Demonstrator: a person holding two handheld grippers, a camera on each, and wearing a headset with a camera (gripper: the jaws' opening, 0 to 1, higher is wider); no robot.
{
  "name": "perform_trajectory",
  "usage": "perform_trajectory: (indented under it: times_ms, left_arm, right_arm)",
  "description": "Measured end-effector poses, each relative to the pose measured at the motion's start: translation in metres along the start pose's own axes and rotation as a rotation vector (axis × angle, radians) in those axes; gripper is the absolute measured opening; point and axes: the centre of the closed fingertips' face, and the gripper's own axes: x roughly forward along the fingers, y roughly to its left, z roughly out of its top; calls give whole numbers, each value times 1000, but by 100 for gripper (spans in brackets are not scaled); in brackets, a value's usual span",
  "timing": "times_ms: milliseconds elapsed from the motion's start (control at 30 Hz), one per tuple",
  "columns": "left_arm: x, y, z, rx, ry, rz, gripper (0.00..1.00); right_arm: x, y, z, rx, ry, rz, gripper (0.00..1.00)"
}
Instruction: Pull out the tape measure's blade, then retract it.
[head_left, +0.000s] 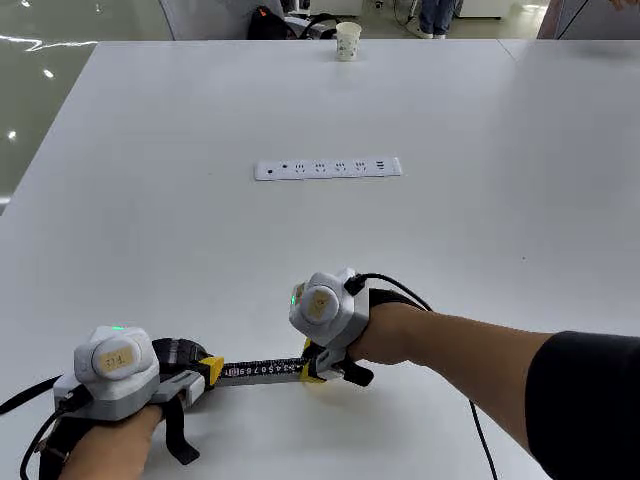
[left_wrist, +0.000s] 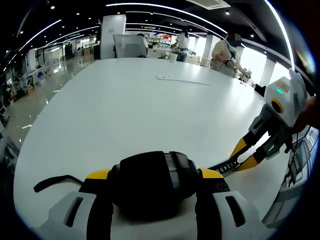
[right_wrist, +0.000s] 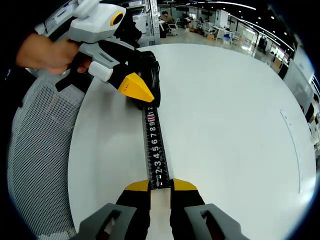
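A black tape measure case (left_wrist: 152, 182) sits clamped between the yellow-tipped fingers of my left gripper (head_left: 205, 372), low on the white table. Its black blade (head_left: 262, 369) with white numbers runs a short way right to my right gripper (head_left: 312, 371). In the right gripper view the blade (right_wrist: 154, 150) stretches from the case (right_wrist: 147, 75) down to my right gripper (right_wrist: 160, 185), which is shut on the blade's end. The left gripper view shows the blade (left_wrist: 226, 166) leading to the right gripper (left_wrist: 247, 157).
A white power strip (head_left: 328, 169) lies mid-table and a paper cup (head_left: 347, 41) stands at the far edge. The tape's black wrist strap (left_wrist: 52, 182) trails left of the case. People stand beyond the table's far end in the left gripper view.
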Motion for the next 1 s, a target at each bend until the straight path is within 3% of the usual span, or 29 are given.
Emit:
perform_trajectory:
  times_ms: [1000]
  left_arm:
    - [0, 0, 0, -3, -1, 0, 62]
  right_arm:
    - [5, 0, 10, -4, -35, -8, 11]
